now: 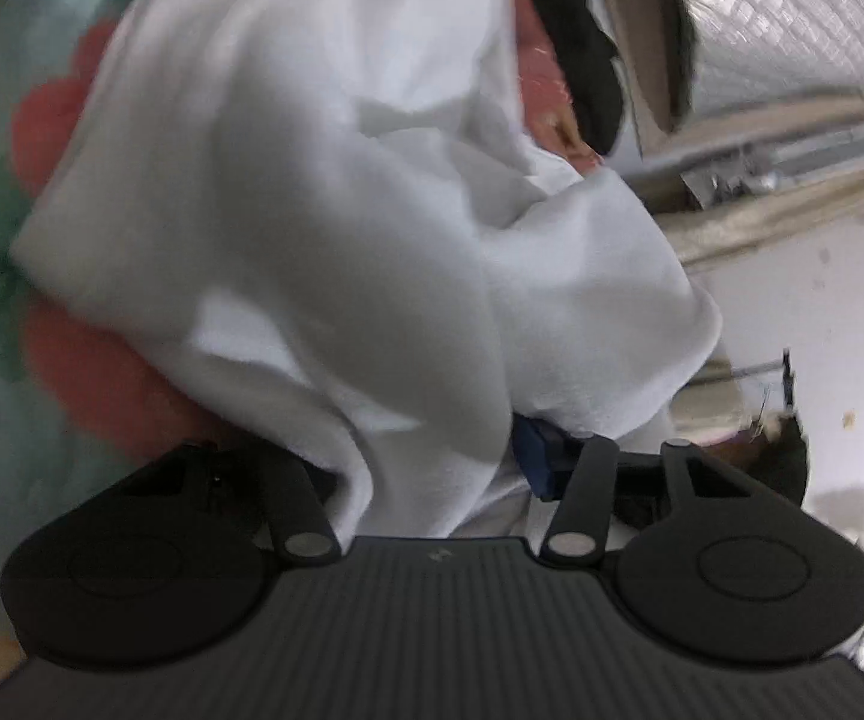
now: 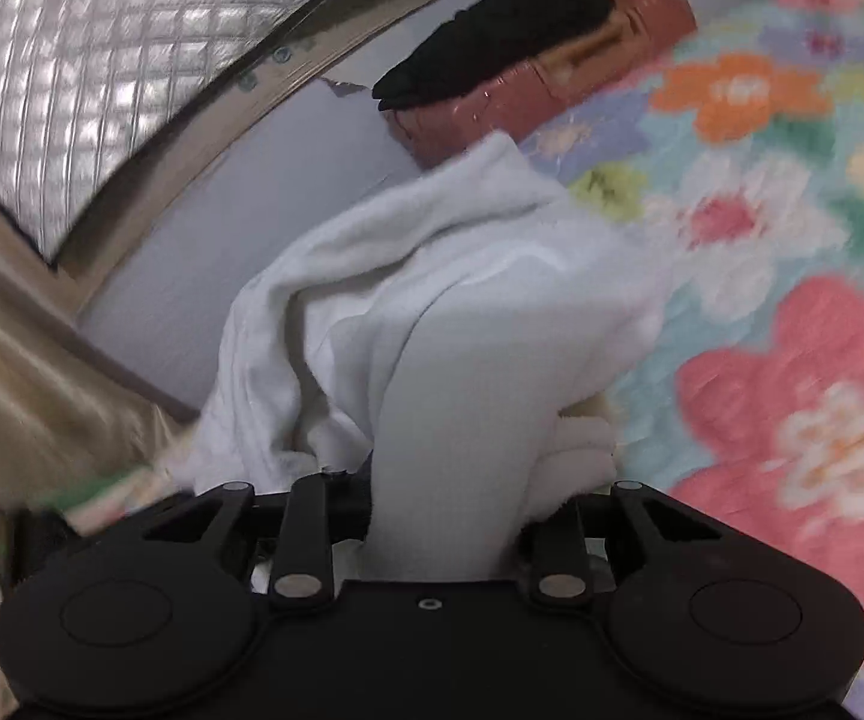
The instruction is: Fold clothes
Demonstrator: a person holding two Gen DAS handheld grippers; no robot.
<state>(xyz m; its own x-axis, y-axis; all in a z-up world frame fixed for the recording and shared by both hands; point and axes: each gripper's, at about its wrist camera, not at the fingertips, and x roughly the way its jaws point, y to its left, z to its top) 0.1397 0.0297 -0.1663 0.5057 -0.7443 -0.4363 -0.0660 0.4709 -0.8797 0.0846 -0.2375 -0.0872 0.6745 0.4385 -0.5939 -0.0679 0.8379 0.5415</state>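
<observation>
A fold of the white garment [image 2: 432,324] is clamped in the right gripper [image 2: 444,516], its fingers buried in cloth. The same garment [image 1: 312,210] is pinched by the left gripper [image 1: 432,468]. It is held bunched above a floral bedspread [image 2: 792,240]; a black cloth [image 2: 492,30] is seen beyond.

1. Soft, even indoor light; the glass-block window [image 2: 72,78] glows brightest.
2. Motion blur smears the floral bedspread [image 2: 792,360] and white cloth [image 1: 312,210].
3. Fisheye bending curves the frame edges.
</observation>
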